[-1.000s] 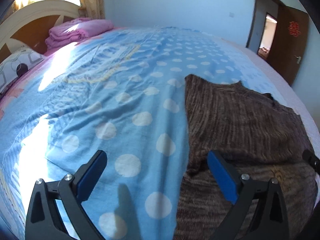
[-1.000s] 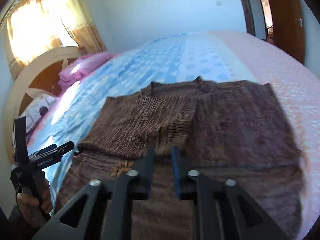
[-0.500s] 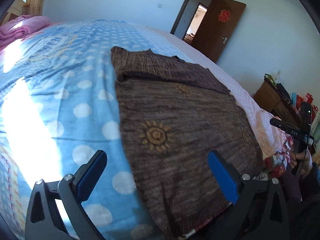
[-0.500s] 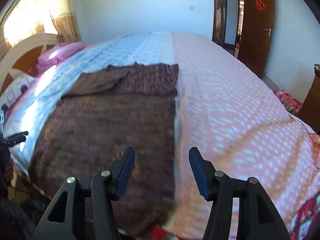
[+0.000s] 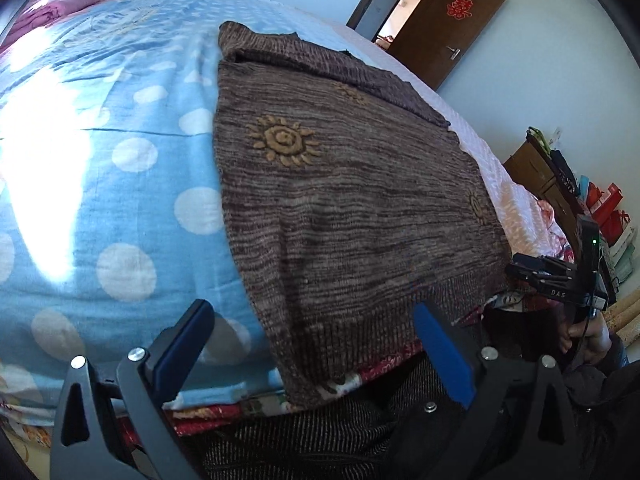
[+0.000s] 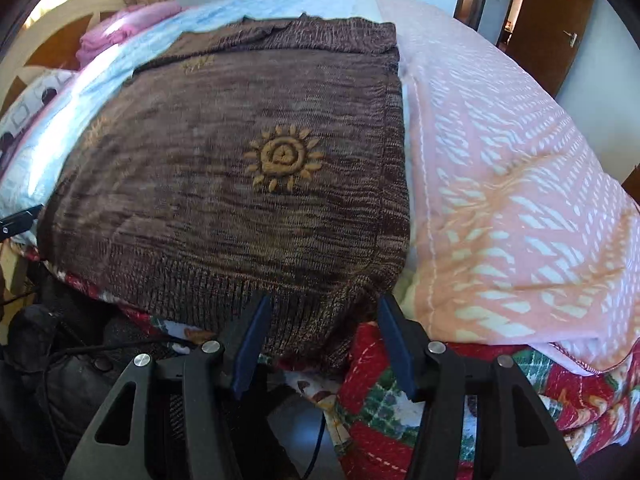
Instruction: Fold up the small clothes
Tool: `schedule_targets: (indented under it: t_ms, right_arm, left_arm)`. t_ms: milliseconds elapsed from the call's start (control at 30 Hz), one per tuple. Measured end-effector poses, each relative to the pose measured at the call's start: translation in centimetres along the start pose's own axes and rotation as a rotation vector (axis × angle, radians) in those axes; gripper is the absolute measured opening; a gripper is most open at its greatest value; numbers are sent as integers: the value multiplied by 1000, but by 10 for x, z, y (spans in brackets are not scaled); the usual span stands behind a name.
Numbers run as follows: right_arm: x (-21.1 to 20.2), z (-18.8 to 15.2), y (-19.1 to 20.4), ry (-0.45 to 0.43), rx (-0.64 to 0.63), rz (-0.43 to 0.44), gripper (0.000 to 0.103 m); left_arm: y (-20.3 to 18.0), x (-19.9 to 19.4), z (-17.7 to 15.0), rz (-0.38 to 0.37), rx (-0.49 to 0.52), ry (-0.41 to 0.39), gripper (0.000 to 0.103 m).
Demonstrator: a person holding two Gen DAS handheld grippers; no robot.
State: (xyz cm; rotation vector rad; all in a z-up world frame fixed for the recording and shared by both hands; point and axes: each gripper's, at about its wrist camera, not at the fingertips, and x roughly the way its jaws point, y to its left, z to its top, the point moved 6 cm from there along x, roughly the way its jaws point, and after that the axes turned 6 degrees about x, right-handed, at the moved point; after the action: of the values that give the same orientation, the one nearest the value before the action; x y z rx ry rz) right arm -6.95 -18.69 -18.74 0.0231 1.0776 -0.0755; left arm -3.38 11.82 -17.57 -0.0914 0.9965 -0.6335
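Note:
A brown knitted sweater (image 5: 340,200) with yellow sun motifs lies flat on the bed, its top part folded over at the far end. Its ribbed hem hangs over the bed's near edge. My left gripper (image 5: 312,316) is open wide just above the hem's left corner, touching nothing. My right gripper (image 6: 325,304) is open too, its jaws either side of the hem's right corner (image 6: 352,292) without pressing it. In the left wrist view the right gripper (image 5: 548,276) shows in a hand at the right edge. The sweater (image 6: 240,184) fills the middle of the right wrist view.
A blue sheet (image 5: 120,160) with white dots lies left of the sweater and a pink patterned blanket (image 6: 500,184) right of it. A red patterned quilt (image 6: 384,396) hangs below the bed's edge. Folded pink bedding (image 6: 124,28) and a headboard are at the far left; a brown door (image 5: 452,28) stands open.
Both grippers drew back from the sweater's folded far end to the hem at the bed's near edge and tilted down. The right jaws went from nearly shut to open.

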Motion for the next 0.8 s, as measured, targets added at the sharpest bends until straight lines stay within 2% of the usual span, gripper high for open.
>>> schedule_targets:
  t_ms: [133, 233, 267, 333, 400, 433, 467, 500, 533, 567, 633, 800]
  right_arm:
    - [0, -2, 3, 5, -7, 2, 54]
    - [3, -4, 5, 9, -48, -52, 45]
    - [4, -5, 7, 11, -63, -65, 43]
    - [5, -5, 7, 8, -80, -86, 37]
    - [4, -3, 5, -2, -69, -87, 21]
    - [4, -3, 4, -4, -64, -81, 16]
    - [3, -3, 4, -4, -60, -71, 6]
    - [3, -3, 3, 0, -51, -43, 5]
    - [2, -1, 3, 0, -40, -15, 5]
    - [1, -1, 3, 2, -23, 17, 5]
    - [-2, 0, 0, 5, 15, 68, 5]
    - [-24, 10, -10, -36, 139, 213, 5]
  left_arm:
    - [-1, 4, -15, -8, -11, 43, 90]
    - [10, 20, -30, -26, -94, 107, 73]
    - [12, 20, -31, -22, -107, 98, 72]
    - [12, 16, -28, -40, -120, 80, 72]
    - [15, 15, -27, -51, -144, 77, 71]
    - [17, 14, -27, -54, -157, 70, 67]
    - [19, 13, -27, -54, -164, 64, 55]
    - [19, 11, -27, -52, -164, 62, 44]
    - [19, 11, -27, -62, -162, 64, 15]
    - [18, 11, -27, -82, -168, 71, 6]
    - [17, 10, -27, -95, -167, 59, 6]
    - [-1, -3, -18, -108, -84, 32, 6]
